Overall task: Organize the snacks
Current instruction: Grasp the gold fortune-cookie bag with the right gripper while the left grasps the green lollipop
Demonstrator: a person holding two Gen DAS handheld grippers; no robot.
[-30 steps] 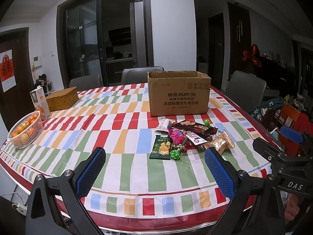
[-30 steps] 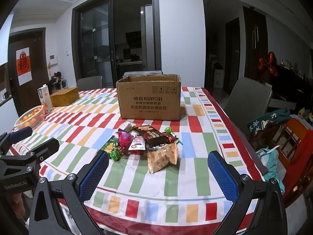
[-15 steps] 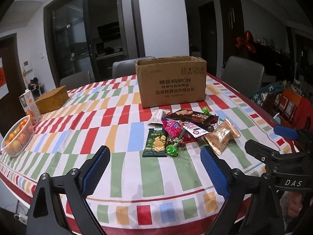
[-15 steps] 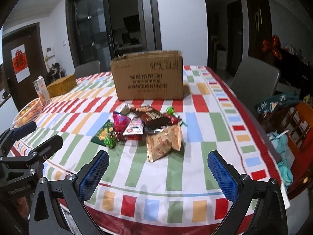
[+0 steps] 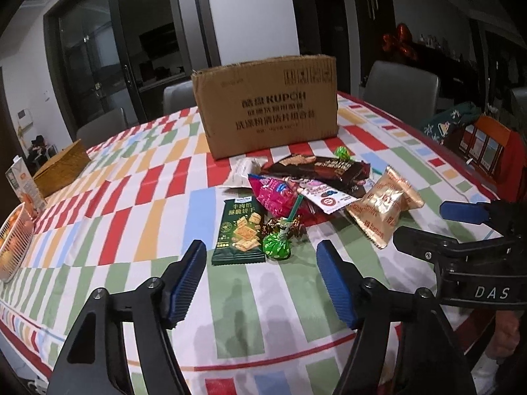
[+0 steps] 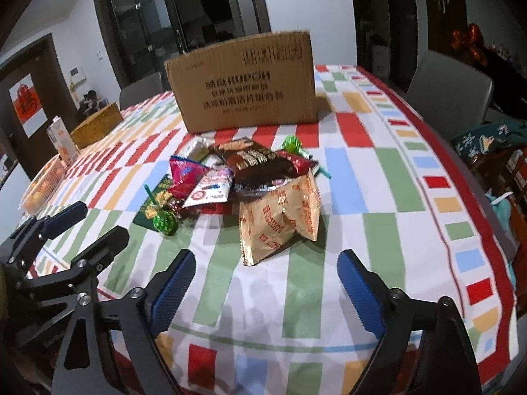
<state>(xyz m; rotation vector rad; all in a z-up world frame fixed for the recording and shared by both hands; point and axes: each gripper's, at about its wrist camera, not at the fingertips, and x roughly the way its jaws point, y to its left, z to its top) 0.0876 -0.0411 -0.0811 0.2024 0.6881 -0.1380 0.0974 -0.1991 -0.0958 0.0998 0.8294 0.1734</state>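
snacks (image 5: 309, 194) piled on striped tablecloth (image 5: 138, 197) just in front of cardboard box (image 5: 266, 105). green cracker packet (image 5: 240, 232) and green candy (image 5: 276, 248) nearest left gripper (image 5: 262, 279); gold bag (image 6: 280, 217) ahead of right gripper (image 6: 265, 283). both jaws open, just been closing, nothing between them.
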